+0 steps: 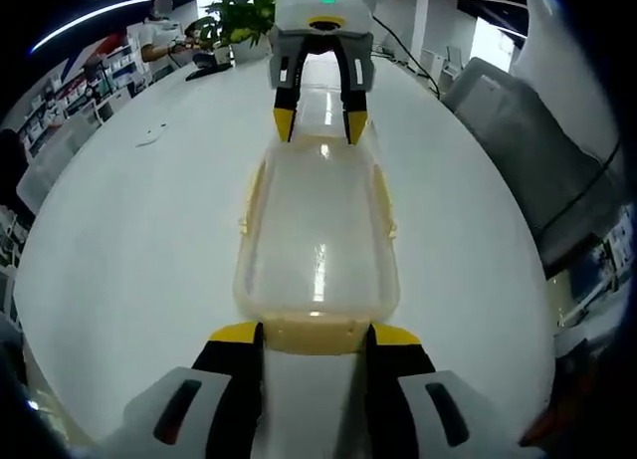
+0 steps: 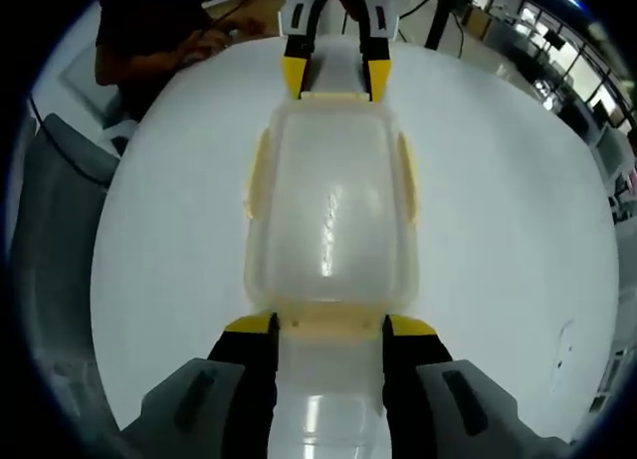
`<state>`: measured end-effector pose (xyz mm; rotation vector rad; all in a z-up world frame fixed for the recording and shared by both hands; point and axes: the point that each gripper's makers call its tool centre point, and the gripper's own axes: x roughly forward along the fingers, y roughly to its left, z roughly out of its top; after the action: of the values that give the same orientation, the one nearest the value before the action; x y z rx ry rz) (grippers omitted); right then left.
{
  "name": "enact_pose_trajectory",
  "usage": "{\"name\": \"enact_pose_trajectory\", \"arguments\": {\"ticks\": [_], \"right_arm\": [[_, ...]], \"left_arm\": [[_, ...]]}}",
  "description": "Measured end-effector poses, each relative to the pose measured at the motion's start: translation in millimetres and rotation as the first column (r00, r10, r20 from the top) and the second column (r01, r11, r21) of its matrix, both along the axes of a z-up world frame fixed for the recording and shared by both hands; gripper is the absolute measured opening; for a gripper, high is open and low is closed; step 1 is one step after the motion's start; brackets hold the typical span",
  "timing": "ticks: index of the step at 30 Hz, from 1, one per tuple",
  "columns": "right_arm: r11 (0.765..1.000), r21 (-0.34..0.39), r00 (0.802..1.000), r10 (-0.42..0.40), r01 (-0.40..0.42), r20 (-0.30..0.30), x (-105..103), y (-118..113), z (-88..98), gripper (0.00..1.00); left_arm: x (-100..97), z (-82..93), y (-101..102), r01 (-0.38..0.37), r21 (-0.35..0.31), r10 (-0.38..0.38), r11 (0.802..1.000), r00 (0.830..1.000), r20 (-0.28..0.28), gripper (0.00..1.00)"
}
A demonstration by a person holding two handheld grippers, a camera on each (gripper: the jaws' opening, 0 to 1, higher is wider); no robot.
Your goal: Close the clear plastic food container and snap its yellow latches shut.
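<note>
Left gripper (image 1: 315, 342) jaws narrowly flanking the near yellow latch (image 1: 317, 334) of the lidded container (image 1: 317, 242), mid-tabletop (image 1: 129, 240). Right gripper (image 2: 328, 335) likewise astride the opposite latch (image 2: 328, 320). No readable writing. White table; plant (image 1: 239, 21) at far edge, office shelving beyond.

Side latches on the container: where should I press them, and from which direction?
Go for the long-side latches on the container. They flare outward off the walls, so they look unsnapped. Press each flap's outer face inward from the side, or pinch across both. The left gripper and right gripper stand at the end latches, jaws open.
</note>
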<state>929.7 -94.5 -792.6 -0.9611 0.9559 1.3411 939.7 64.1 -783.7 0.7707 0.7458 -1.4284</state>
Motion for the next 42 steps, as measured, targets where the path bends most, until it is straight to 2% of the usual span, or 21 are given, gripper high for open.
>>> {"name": "enact_pose_trajectory", "arguments": {"ticks": [9,24,31,36,38,42], "right_arm": [[1.0,-0.004,1.0,0.0,0.0,0.002,2.3,-1.1,-2.0,0.38],[1.0,-0.016,1.0,0.001,-0.001,0.002,-4.4,-1.4,-0.2,0.36],[1.0,-0.009,1.0,-0.002,0.002,0.003,-9.2,-0.9,3.4,0.35],[0.999,-0.033,1.0,-0.01,0.011,0.016,-13.0,0.5,6.1,0.35],[0.999,-0.035,1.0,-0.01,0.01,0.013,-18.2,2.5,11.1,0.35],[1.0,-0.024,1.0,-0.002,0.003,0.014,-20.1,3.9,22.3,0.35]], "left_arm": [[0.7,-0.3,0.4,0.004,-0.022,-0.004,1.0,1.0,0.0,0.33],[-1.2,-0.3,0.5,0.004,-0.01,-0.004,1.0,1.0,0.001,0.32],[-2.3,0.8,0.0,0.002,0.014,-0.003,1.0,1.0,0.003,0.31],[-3.7,2.7,0.4,-0.008,0.061,0.008,0.998,1.0,0.003,0.31],[-6.7,6.0,2.4,0.001,0.087,-0.001,0.996,1.0,0.002,0.31],[-10.0,19.9,5.9,0.005,0.097,-0.006,0.995,1.0,0.006,0.31]]}}
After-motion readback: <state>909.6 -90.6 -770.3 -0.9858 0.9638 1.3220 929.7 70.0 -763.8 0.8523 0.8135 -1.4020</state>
